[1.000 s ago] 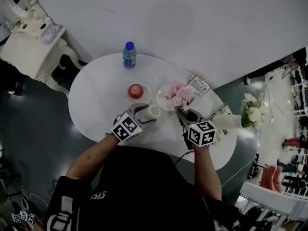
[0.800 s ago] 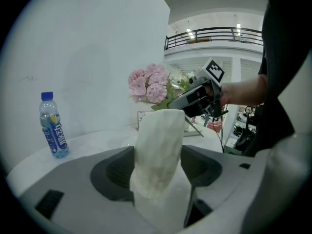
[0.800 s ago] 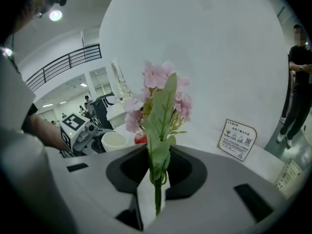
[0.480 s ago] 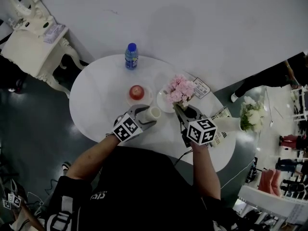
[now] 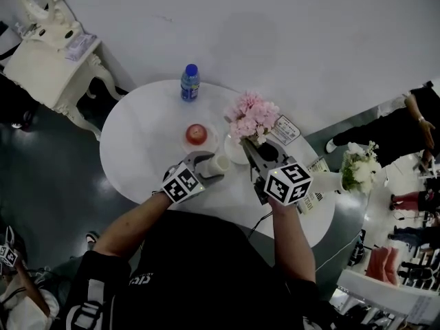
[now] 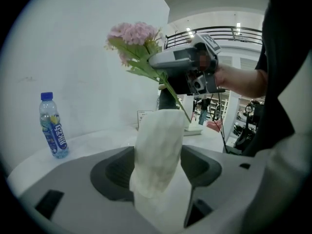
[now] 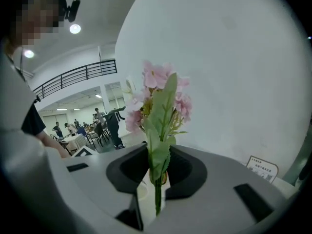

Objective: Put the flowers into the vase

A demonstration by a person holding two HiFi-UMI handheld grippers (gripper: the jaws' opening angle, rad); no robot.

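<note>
**Pink flowers held up beside the vase**

The left gripper (image 5: 210, 165) has its fingers (image 6: 112, 174) clenched on the one white vase (image 5: 218, 163), low over the round table (image 5: 137, 150). The right gripper (image 5: 251, 150) has its fingers (image 7: 190, 172) clamped on the stem of the single bunch of pink flowers (image 5: 252, 119), blooms up, just right of the vase and not in it.

Close behind the vase stand two small plates: one (image 5: 187, 143) carrying a red apple (image 5: 196, 133), the other (image 5: 235, 151) under the flowers. One blue bottle (image 5: 190, 83) stands at the far edge. A printed card (image 5: 285, 130) lies right of the blooms, with more cards near the right gripper. White flowers (image 5: 359, 167) sit past the right edge. The table's left half is bare.
</note>
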